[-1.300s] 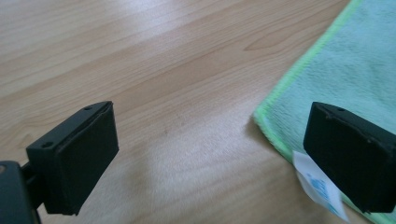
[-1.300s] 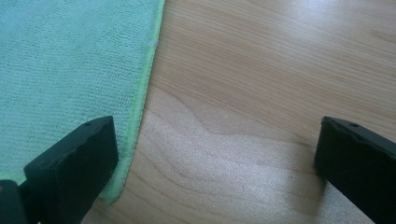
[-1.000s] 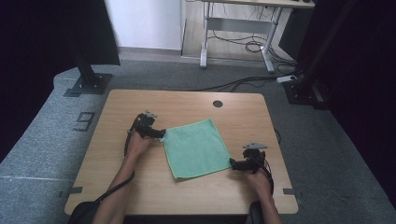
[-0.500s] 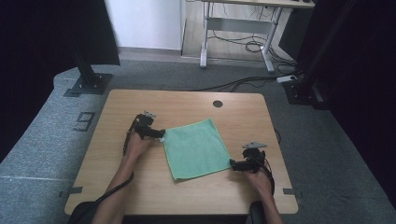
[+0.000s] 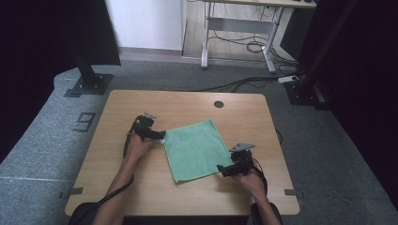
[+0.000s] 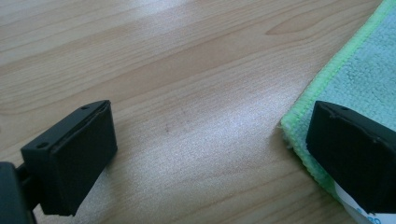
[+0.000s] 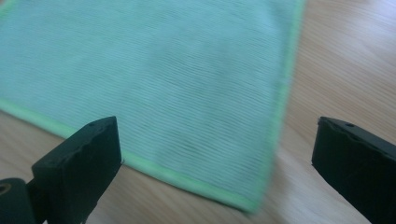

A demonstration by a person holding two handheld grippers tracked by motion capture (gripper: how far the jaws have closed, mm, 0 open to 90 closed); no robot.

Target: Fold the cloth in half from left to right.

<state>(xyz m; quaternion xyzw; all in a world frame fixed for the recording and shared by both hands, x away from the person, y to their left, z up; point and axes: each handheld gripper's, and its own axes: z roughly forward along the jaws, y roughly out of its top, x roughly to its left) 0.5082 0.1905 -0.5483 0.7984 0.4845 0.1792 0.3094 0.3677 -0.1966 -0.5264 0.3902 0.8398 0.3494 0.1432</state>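
Observation:
A green microfibre cloth lies flat in the middle of the wooden table. My left gripper rests at the cloth's left corner, open; in the left gripper view one jaw sits over the cloth's hemmed corner and the other over bare wood. My right gripper is at the cloth's near right corner, open. In the right gripper view that corner of the cloth lies between the wide-spread jaws, slightly blurred.
A round cable hole sits near the table's far edge. Bare wood surrounds the cloth on all sides. Beyond the table are a dark stand base, floor cables and a desk frame.
Nearly nothing differs; both hands stay at the cloth's opposite corners, the right one shifting very slightly.

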